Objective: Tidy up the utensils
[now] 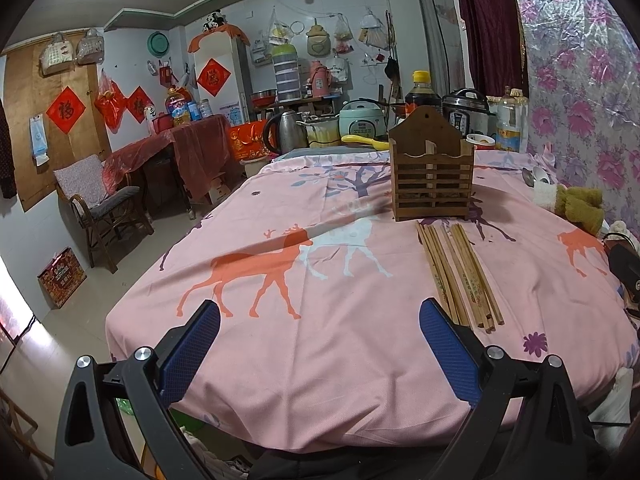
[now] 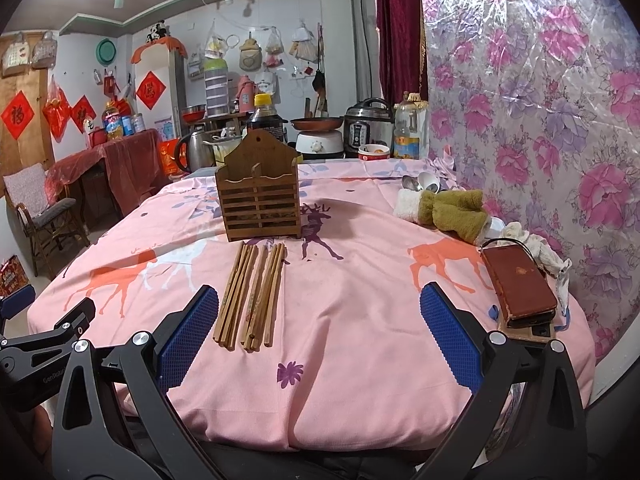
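Note:
Several wooden chopsticks (image 1: 460, 276) lie side by side on the pink deer-print tablecloth (image 1: 320, 340), in front of a slatted wooden utensil holder (image 1: 432, 176) that stands upright and looks empty. They also show in the right wrist view: chopsticks (image 2: 252, 296), holder (image 2: 260, 196). My left gripper (image 1: 320, 340) is open and empty, hovering near the table's front edge, left of the chopsticks' near ends. My right gripper (image 2: 320, 336) is open and empty, just right of the chopsticks' near ends. Spoons (image 2: 416, 182) lie far right by the wall.
A green and white towel (image 2: 448, 210) and a brown wallet (image 2: 520, 288) lie at the table's right side by the floral wall covering. Cookers, a kettle (image 1: 288, 128) and bottles crowd the table's far end. A chair (image 1: 96, 204) stands at the left.

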`<state>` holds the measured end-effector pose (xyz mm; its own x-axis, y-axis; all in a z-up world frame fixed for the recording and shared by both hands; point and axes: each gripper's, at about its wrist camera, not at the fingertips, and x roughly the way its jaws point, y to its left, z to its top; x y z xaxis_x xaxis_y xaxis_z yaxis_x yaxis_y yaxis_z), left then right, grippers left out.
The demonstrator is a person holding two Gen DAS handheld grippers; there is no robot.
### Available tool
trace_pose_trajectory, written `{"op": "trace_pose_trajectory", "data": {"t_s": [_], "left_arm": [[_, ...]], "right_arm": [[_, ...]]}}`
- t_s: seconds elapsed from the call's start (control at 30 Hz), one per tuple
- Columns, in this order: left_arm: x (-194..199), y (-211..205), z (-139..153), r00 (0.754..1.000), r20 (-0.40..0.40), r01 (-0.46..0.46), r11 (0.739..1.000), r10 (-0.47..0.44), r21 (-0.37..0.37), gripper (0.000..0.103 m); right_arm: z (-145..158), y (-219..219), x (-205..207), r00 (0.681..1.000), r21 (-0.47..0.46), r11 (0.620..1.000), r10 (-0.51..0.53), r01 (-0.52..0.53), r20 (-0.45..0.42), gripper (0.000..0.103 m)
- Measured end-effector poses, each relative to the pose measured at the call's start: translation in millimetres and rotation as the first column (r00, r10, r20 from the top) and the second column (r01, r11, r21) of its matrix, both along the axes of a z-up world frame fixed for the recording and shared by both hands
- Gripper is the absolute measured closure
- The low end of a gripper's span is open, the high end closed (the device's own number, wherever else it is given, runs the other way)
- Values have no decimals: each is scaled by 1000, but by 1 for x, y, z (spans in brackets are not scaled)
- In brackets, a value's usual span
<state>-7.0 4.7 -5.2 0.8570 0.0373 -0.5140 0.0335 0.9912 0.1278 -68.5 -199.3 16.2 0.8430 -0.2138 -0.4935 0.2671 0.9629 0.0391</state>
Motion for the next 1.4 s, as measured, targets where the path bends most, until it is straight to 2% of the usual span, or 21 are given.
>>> {"op": "trace_pose_trajectory", "data": {"t_s": [0.67,0.83,1.07,1.3,1.37,1.4], "left_arm": [[2,1,-3,1000,-4,-1,1000,1,0,5],[4,4,-10,1000,-26,4,1000,-4,-3,5],[17,8,-22,994,-112,12,1000,-15,-26,5],[34,4,-42,975,-216,48,999,-52,-22,5],[41,-1,-47,965,-252,74,997,-78,-26,5],[44,-3,-50,960,-266,85,996,-89,-26,5]], "right_arm": [[-5,1,2,1000,-1,1000,-1,1,-7,6],[-7,1,3,1000,2,1000,-1,1,-13,6],[-11,-6,7,999,32,999,-14,15,-32,6],[-20,-41,20,997,136,988,-65,71,-46,6],[-21,-46,26,997,122,990,-72,76,-37,6],[-24,-48,32,995,70,993,-91,94,-34,6]]}}
